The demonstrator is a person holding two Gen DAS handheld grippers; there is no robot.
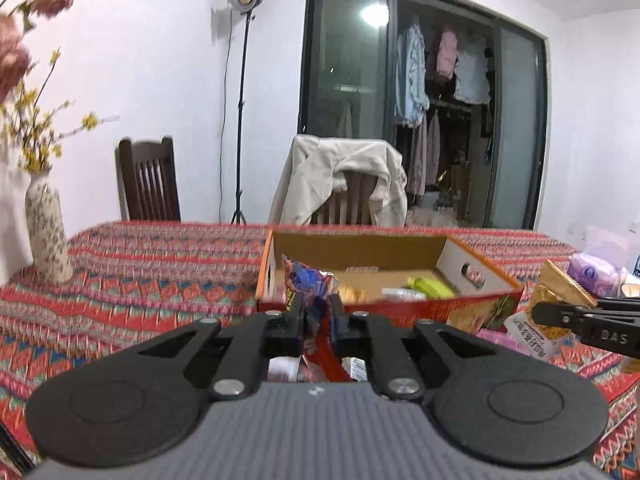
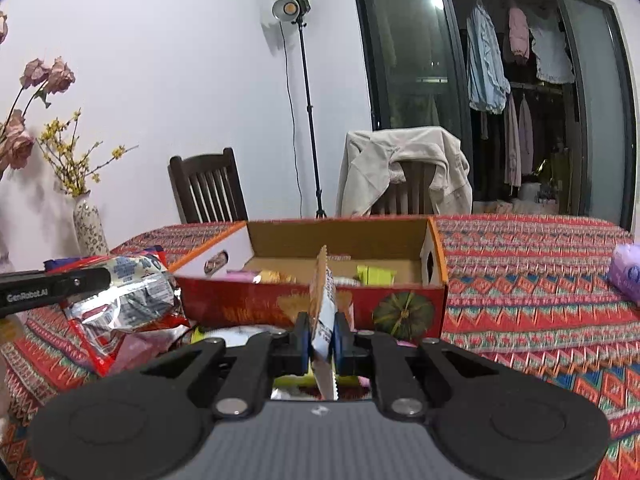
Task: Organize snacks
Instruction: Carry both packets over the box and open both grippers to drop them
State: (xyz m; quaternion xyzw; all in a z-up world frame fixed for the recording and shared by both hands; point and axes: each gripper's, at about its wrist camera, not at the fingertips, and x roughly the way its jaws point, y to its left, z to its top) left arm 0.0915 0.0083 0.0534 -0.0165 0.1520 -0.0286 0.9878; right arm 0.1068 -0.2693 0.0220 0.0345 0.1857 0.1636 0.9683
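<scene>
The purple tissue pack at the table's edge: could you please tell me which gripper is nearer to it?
Right. The right gripper, shut on a snack packet, sits before the cardboard box, with the purple tissue pack on its right; the left gripper is farther left.

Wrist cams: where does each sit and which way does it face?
Left wrist: on the left gripper, facing along its fingers across the table at the cardboard box; it pinches a red-blue snack bag; the right gripper shows at the right edge.
Right wrist: on the right gripper, same heading; it pinches a tan-white packet; the left gripper shows at the left edge.
Shared: box, draped chair, lamp stand.
</scene>
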